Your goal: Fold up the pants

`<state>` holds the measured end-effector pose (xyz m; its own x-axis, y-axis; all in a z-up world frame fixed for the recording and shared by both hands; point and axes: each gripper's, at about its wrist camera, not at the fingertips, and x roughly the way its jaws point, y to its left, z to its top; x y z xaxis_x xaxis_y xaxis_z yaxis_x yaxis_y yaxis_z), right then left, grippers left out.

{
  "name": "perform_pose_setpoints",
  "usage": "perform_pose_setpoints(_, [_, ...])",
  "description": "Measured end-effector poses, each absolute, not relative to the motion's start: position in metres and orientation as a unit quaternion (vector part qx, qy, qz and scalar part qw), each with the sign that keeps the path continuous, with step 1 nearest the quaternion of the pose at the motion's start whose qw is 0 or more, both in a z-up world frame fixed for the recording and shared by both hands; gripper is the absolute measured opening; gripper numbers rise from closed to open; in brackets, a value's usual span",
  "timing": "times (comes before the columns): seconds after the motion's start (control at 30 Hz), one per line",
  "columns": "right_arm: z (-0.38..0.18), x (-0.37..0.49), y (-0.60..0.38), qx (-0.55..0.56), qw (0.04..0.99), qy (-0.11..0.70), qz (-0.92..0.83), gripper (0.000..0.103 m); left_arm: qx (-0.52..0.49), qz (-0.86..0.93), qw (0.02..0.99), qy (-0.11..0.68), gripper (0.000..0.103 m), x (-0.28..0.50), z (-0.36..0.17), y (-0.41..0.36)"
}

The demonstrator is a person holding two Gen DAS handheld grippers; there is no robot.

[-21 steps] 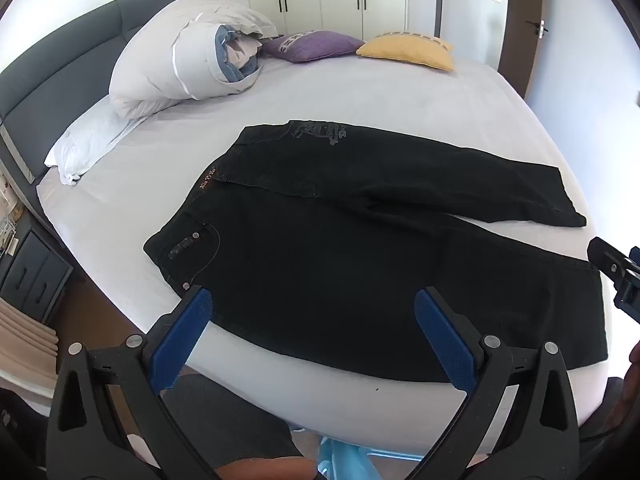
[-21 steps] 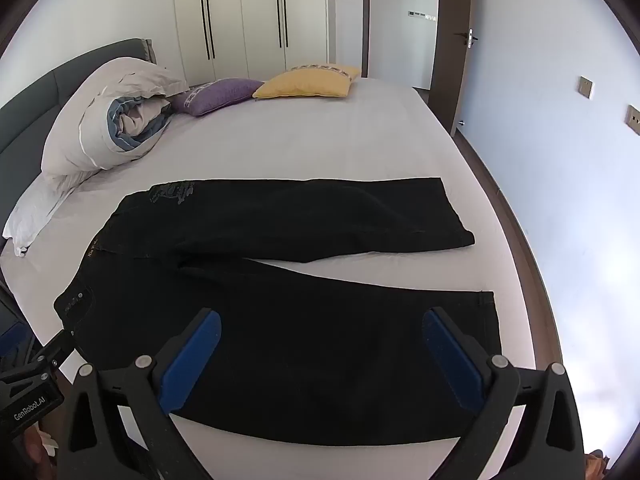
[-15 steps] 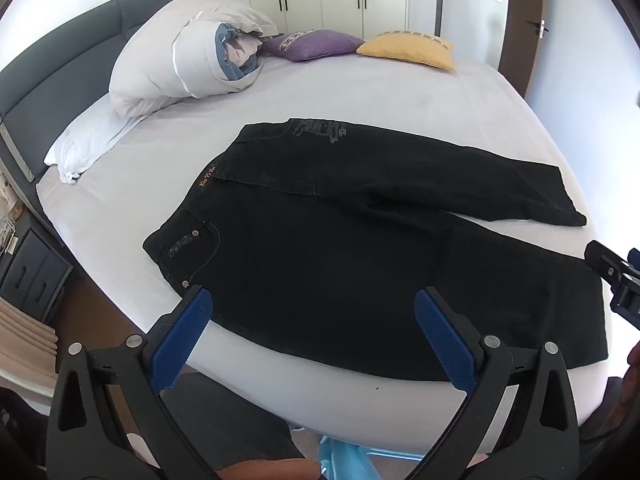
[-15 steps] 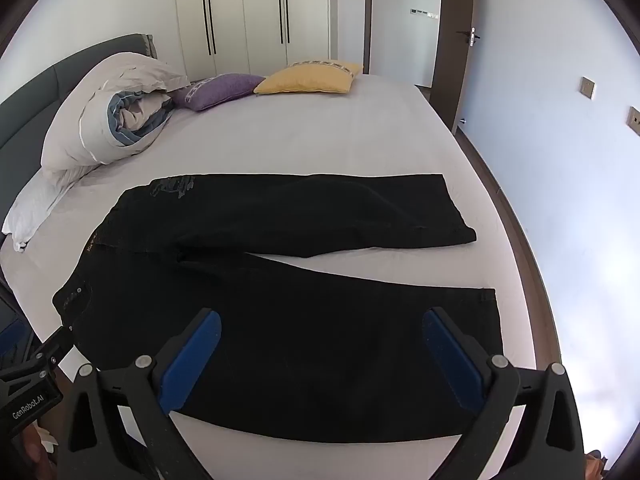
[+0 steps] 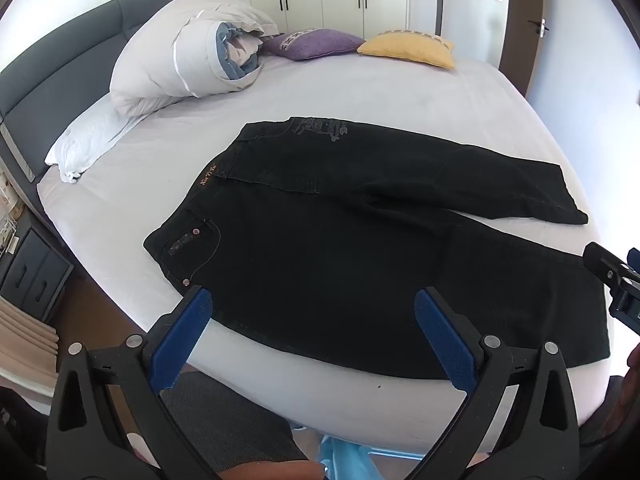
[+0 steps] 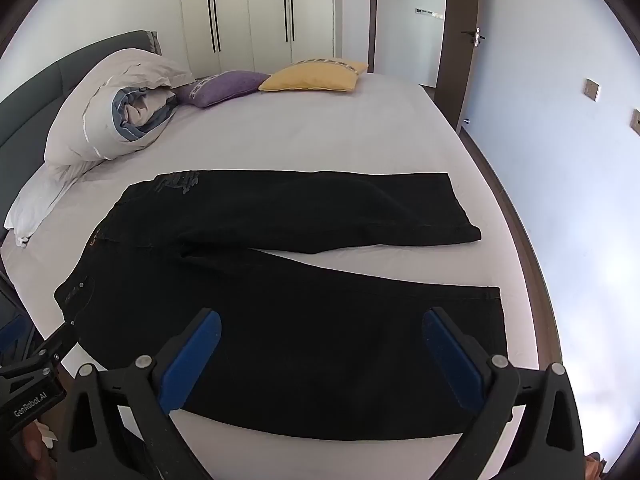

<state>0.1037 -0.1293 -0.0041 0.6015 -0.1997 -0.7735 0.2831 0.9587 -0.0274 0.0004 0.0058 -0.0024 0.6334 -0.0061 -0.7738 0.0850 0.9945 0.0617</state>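
Pants [image 5: 360, 256]: black denim, spread flat on the bed [image 5: 400, 92], not yet folded. Waistband points toward the pillow [image 5: 92, 140] end, legs run away toward the door side. The two legs lie splayed in a V, bare sheet between them toward the hems. The near leg lies close along the bed's front edge.

Your left gripper [image 5: 312, 328] hovers over the near edge of the pants, around the hip and upper thigh. Its fingers [image 5: 182, 340] stand spread wide, nothing between them. Your right gripper [image 6: 320, 352] hovers over the near leg, between knee and hem. Its fingers [image 6: 188, 360] are likewise wide apart and empty. Neither gripper appears to touch the cloth.

Handling, as judged from the look of it: denim of this sort is fairly heavy and soft but with some body. It should hold a crease and not slide much on the sheet. It will sag if you lift it from one point only.

Where to take hold: a likely first fold brings one leg over the other. For that, pinch the near leg along its outer seam, left gripper by the waistband corner near the pocket [image 5: 188, 240], right gripper at the hem [image 6: 496, 312]. Take both layers in the pinch, or the top layer may peel away. Lift both ends together and level so the leg carries over without twisting.

Far leg hem [image 6: 464, 220] lies well apart from either gripper.
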Motion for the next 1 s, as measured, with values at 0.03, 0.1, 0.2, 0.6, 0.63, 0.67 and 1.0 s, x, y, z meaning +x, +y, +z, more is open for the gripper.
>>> perform_pose_setpoints(0.03, [-0.0042, 0.1036, -0.1287, 0.048, 0.894, 0.425, -0.135, 0.103, 0.046, -0.025, 0.902, 0.428, 0.103, 0.0004, -0.0037, 0.0068])
perform_pose_setpoints(0.1, [-0.0051, 0.1031, -0.1284, 0.047, 0.894, 0.425, -0.135, 0.103, 0.046, -0.024, 0.902, 0.428, 0.103, 0.0002, -0.0037, 0.0071])
perform_pose_setpoints(0.2, [-0.0053, 0.1021, -0.1282, 0.047, 0.894, 0.425, -0.135, 0.103, 0.046, -0.025, 0.903, 0.427, 0.103, -0.0003, -0.0058, 0.0049])
perform_pose_setpoints(0.6, [-0.0056, 0.1026, -0.129, 0.047, 0.893, 0.427, -0.134, 0.103, 0.047, -0.023, 0.902, 0.428, 0.103, 0.0003, -0.005, 0.0046])
perform_pose_setpoints(0.63, [-0.0059, 0.1021, -0.1291, 0.047, 0.893, 0.427, -0.133, 0.103, 0.046, -0.023, 0.902, 0.428, 0.103, -0.0003, -0.0045, 0.0062])
perform_pose_setpoints(0.67, [-0.006, 0.1018, -0.1288, 0.047, 0.893, 0.427, -0.133, 0.103, 0.046, -0.023, 0.902, 0.429, 0.103, -0.0004, -0.0047, 0.0067])
perform_pose_setpoints(1.0, [-0.0067, 0.1015, -0.1276, 0.046, 0.892, 0.429, -0.133, 0.103, 0.046, -0.023, 0.902, 0.429, 0.103, -0.0008, -0.0051, 0.0094])
